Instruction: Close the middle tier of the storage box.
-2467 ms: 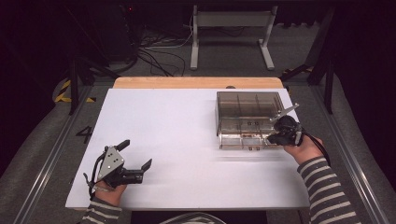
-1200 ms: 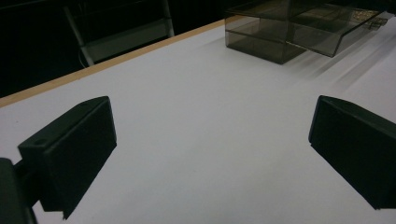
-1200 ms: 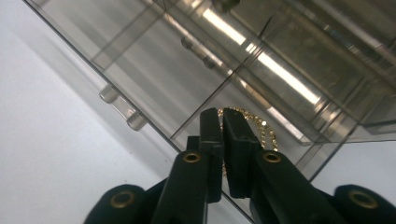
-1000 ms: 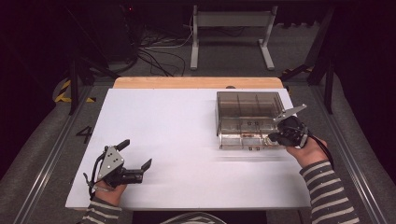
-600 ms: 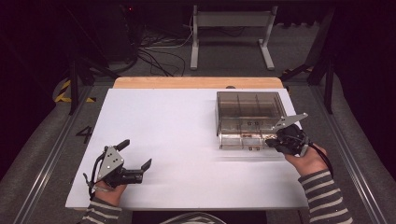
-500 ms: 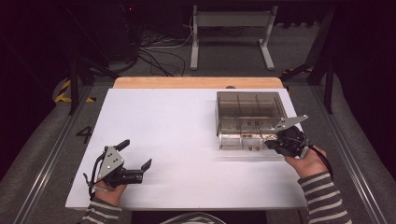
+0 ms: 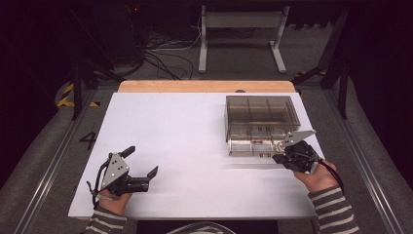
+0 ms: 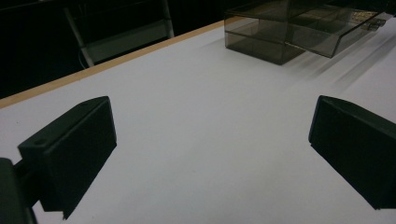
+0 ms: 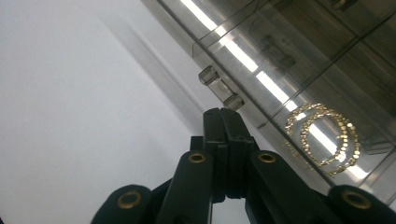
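Right gripper (image 9: 223,114), jaws closed on nothing, noses at the box (image 7: 260,124) latch (image 9: 220,87); lid unopened; left gripper (image 7: 141,168) waits, jaws open.

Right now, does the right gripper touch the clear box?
Cannot tell. In the right gripper view the shut right gripper points at the latch of the clear box; no plain gap shows.

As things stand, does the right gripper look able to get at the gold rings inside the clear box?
Probably not yet. The right gripper sits with its jaws shut just outside the clear box, near its latch. The gold rings lie behind the closed transparent lid, which looks to block the way.
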